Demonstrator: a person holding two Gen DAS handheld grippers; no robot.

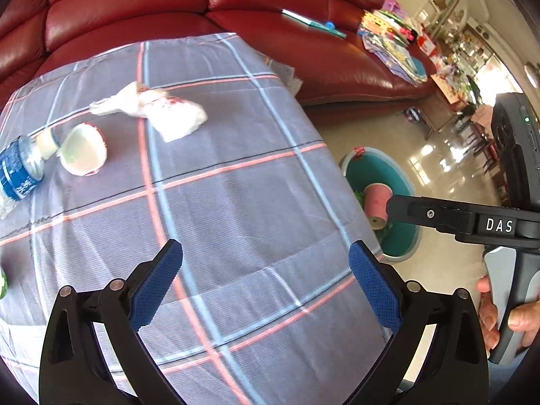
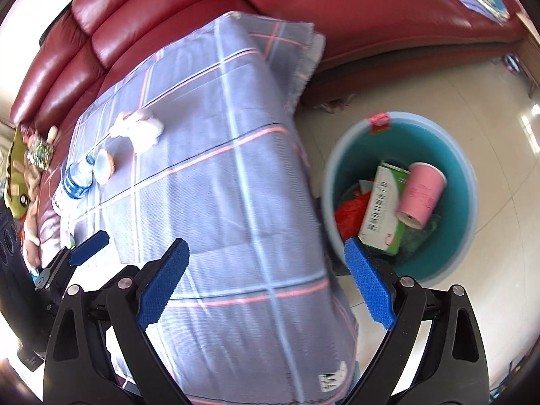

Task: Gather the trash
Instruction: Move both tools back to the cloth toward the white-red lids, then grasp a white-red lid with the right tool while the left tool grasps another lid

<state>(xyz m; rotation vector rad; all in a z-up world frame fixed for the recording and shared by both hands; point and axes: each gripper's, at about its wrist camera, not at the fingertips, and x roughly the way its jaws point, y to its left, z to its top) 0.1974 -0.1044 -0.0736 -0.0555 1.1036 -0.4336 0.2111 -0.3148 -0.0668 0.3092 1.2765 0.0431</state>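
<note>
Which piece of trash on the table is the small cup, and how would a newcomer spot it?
Start at the checked tablecloth in front of the red sofa. On its far left side lie three things close together: a crumpled white wrapper, a plastic bottle with a blue label, and the small cup. The cup lies tipped over beside the bottle's neck, round and white with a reddish rim.

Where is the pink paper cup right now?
The pink paper cup lies tilted inside the teal bin on the floor right of the table, resting against a green-and-white carton; the right wrist view shows it best.
</note>
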